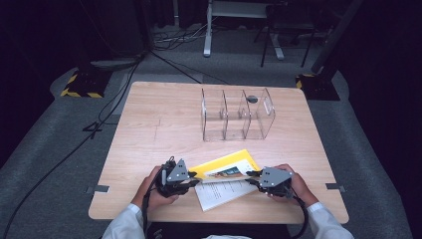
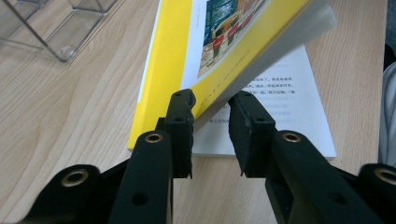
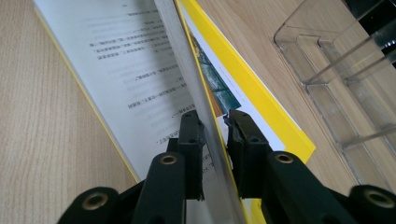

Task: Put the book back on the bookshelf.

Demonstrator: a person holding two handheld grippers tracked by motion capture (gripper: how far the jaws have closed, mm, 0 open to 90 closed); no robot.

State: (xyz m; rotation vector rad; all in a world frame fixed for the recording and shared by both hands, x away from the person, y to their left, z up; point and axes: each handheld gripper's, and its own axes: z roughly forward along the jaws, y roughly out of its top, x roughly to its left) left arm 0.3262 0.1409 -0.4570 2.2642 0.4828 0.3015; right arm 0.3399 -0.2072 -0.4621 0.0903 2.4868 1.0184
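Observation:
A yellow-covered book (image 1: pixel 225 164) lies open near the table's front edge, its white text page (image 1: pixel 222 194) flat on the wood. The cover and a block of pages are lifted off that page. My right gripper (image 3: pixel 215 122) is shut on the lifted page block (image 3: pixel 205 116), which runs edge-on between its jaws. My left gripper (image 2: pixel 210 114) is open, its jaws either side of the lifted corner of the book (image 2: pixel 224 60); the left jaw touches the yellow cover. In the high view, the left gripper (image 1: pixel 193 175) and the right gripper (image 1: pixel 252 177) face each other across the book.
A clear acrylic organizer (image 1: pixel 237 115) with several compartments stands at the table's back centre, and a dark round disc (image 1: pixel 252 99) shows through it. Black stands, cables and chair legs crowd the floor beyond the table (image 1: pixel 149 129).

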